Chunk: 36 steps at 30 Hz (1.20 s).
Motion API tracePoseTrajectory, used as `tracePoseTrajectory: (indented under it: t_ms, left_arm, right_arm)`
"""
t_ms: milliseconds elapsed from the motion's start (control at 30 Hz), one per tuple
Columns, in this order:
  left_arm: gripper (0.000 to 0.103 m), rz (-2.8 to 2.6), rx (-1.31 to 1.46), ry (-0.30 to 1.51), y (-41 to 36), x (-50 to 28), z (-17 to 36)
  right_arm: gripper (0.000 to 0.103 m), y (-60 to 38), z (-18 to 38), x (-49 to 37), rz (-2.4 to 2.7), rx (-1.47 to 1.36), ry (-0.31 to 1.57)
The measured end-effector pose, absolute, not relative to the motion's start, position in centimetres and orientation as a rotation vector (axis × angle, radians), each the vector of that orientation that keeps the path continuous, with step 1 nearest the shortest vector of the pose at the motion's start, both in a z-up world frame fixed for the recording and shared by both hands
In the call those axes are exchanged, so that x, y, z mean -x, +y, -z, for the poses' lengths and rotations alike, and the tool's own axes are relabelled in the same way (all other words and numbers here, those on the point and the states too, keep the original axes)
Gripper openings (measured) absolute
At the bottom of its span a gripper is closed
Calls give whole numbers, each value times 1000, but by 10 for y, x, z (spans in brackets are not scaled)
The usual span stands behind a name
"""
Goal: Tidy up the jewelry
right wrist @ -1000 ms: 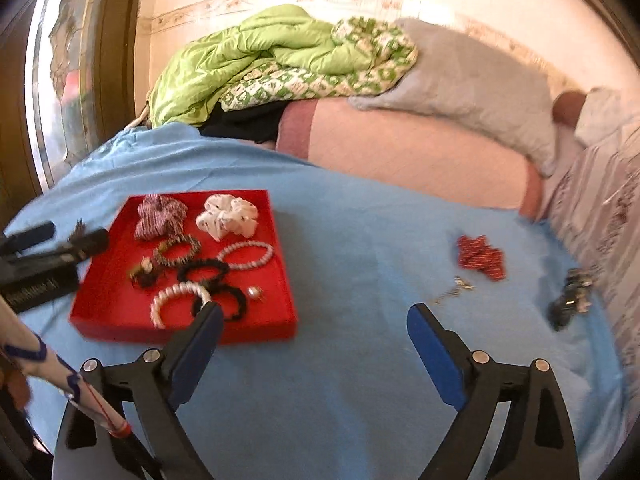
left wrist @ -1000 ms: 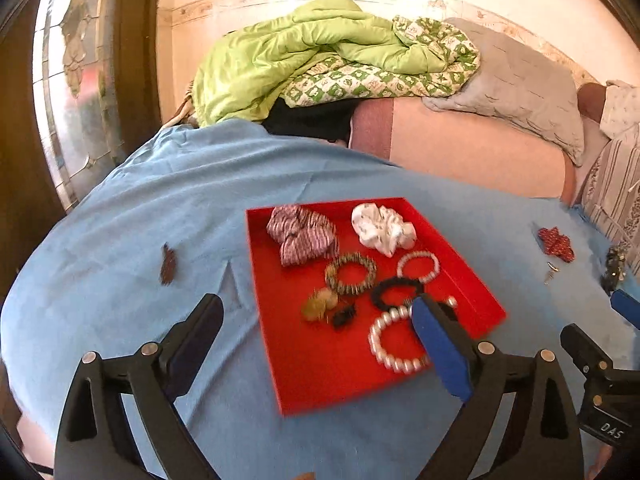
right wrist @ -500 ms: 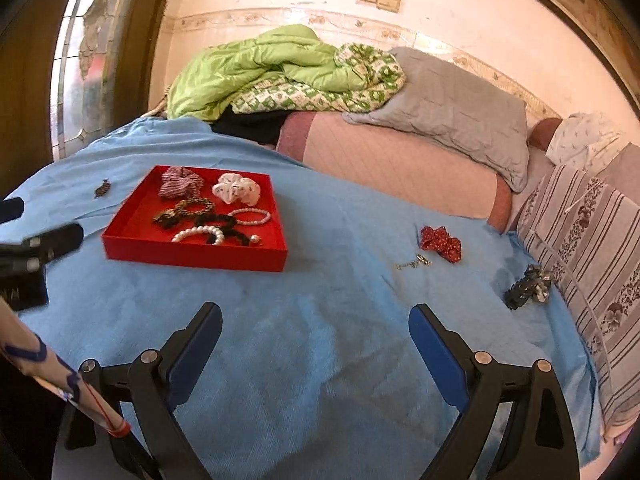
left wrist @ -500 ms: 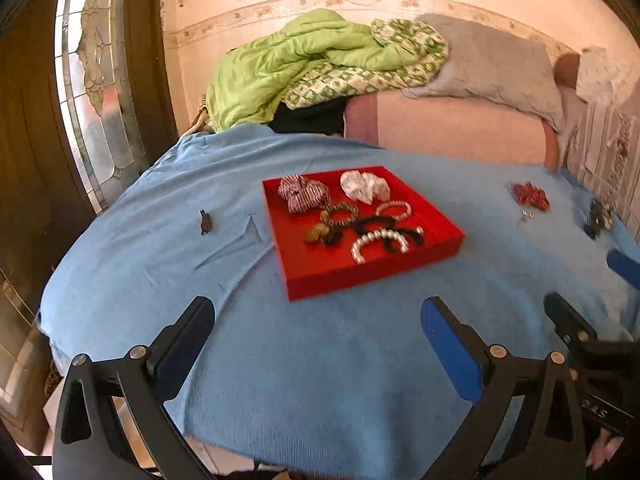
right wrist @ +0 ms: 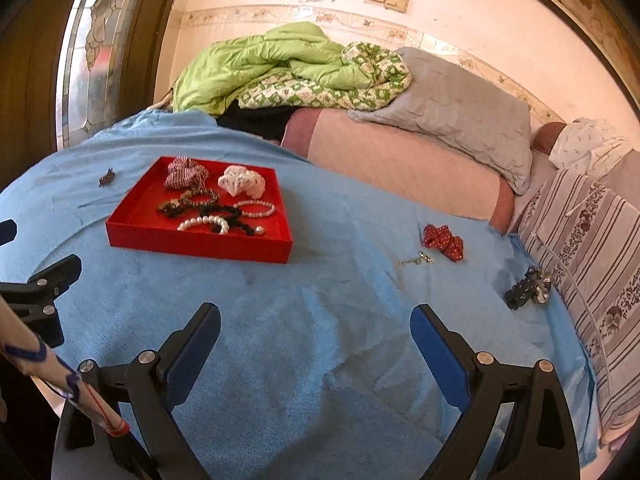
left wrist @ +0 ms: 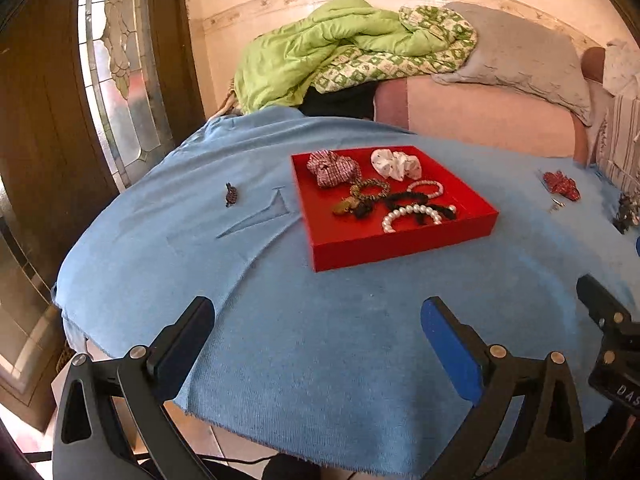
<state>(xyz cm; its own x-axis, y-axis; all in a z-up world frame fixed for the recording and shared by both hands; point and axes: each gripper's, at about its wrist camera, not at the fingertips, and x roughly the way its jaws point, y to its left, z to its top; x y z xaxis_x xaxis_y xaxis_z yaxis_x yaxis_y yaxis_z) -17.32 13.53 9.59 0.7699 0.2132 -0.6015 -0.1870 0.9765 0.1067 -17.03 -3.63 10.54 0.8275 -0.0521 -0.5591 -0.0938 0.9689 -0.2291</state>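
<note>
A red tray (left wrist: 404, 242) (right wrist: 192, 238) sits on the blue cloth and holds a checked scrunchie (left wrist: 332, 168), a white scrunchie (left wrist: 396, 164), a pearl bracelet (left wrist: 412, 216), dark hair ties and beaded bracelets. Loose on the cloth lie a small dark clip (left wrist: 231, 194) (right wrist: 107, 178) left of the tray, and to its right a red bow (right wrist: 443, 242), a small metal chain piece (right wrist: 416, 260) and a black clip (right wrist: 526, 292). My left gripper (left wrist: 316, 328) and right gripper (right wrist: 316, 330) both stand open and empty, back from the tray near the cloth's front edge.
The blue cloth (left wrist: 320, 340) ends close in front of the left gripper. Behind it lie a pink mattress (right wrist: 400, 152), a green quilt (right wrist: 272, 64) and a grey pillow (right wrist: 460, 108). A striped cushion (right wrist: 592, 248) is at the right, a glass door (left wrist: 120, 60) at the left.
Both grippers have drawn back from the tray, which now looks smaller and farther. The left gripper was right over the tray's front; now it hangs near the cloth's edge.
</note>
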Motion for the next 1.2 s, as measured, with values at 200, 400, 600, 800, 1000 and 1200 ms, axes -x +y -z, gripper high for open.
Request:
tracePoseTrajectory:
  t_ms: [200, 400, 600, 800, 1000, 1200]
  left_arm:
    - [103, -211, -50, 683, 132, 162, -88]
    - [103, -173, -67, 713, 124, 154, -82]
    - [103, -159, -63, 740, 122, 150, -78]
    - [103, -166, -53, 750, 123, 148, -77]
    - [103, -168, -63, 747, 122, 148, -76]
    - [103, -177, -66, 746, 123, 148, -75]
  right_arm:
    - [98, -35, -98, 160, -18, 254, 637]
    - [98, -38, -91, 153, -6, 251, 677]
    - [98, -35, -88, 150, -12, 263, 690]
    - [98, -32, -86, 150, -17, 272, 695]
    - [98, -32, -86, 150, -18, 272, 693]
    - [98, -34, -87, 152, -15, 275, 688]
